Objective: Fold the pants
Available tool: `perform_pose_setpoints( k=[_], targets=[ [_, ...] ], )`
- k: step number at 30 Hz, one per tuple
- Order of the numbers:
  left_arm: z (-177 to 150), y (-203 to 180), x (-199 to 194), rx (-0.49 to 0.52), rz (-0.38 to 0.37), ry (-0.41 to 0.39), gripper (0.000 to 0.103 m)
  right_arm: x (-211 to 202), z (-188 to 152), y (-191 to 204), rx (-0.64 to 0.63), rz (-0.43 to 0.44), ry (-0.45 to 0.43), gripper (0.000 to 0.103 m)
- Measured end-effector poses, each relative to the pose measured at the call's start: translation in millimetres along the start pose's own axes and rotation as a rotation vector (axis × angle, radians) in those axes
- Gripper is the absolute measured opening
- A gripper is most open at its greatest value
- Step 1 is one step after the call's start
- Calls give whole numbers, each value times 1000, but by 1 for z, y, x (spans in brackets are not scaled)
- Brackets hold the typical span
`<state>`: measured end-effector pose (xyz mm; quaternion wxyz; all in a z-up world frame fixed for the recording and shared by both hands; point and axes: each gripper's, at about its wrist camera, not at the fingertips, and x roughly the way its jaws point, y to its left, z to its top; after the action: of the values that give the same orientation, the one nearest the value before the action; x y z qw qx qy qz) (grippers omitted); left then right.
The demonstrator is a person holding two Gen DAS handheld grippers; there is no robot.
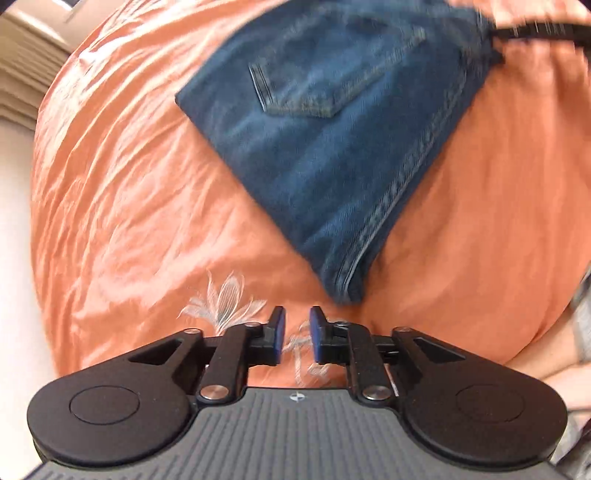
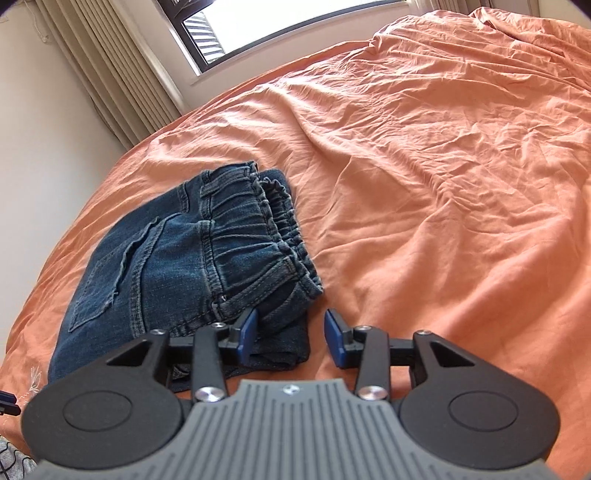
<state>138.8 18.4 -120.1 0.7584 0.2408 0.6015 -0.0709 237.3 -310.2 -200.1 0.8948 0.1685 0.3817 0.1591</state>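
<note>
The folded blue jeans lie on the orange bed sheet, back pocket up. In the left wrist view my left gripper hovers above the sheet just short of the jeans' nearest corner, open, with only sheet showing between its blue pads. In the right wrist view the jeans show their gathered elastic waistband at the right side of the stack. My right gripper is open at the stack's near right corner. Its left pad is against the denim edge, and the right pad stands clear over the sheet.
A window and beige curtain stand beyond the bed's far edge, with a pale wall on the left. Rumpled sheet stretches to the right of the jeans. A person's forearm and grey sleeve show at the right.
</note>
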Motion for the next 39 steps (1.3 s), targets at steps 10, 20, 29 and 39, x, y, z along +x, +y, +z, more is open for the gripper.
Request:
perform_pose_setpoints(
  k=[10, 20, 29, 39],
  targets=[
    [12, 73, 18, -515, -325, -342, 58, 9, 3, -42, 360, 237, 50, 61],
    [3, 118, 104, -896, -517, -375, 66, 44, 6, -51, 462, 310, 126, 68],
    [19, 118, 122, -892, -541, -408, 70, 70, 15, -46, 417, 325, 132, 66],
    [29, 116, 128, -840, -551, -427, 54, 76, 16, -37, 351, 300, 100, 47]
  ],
)
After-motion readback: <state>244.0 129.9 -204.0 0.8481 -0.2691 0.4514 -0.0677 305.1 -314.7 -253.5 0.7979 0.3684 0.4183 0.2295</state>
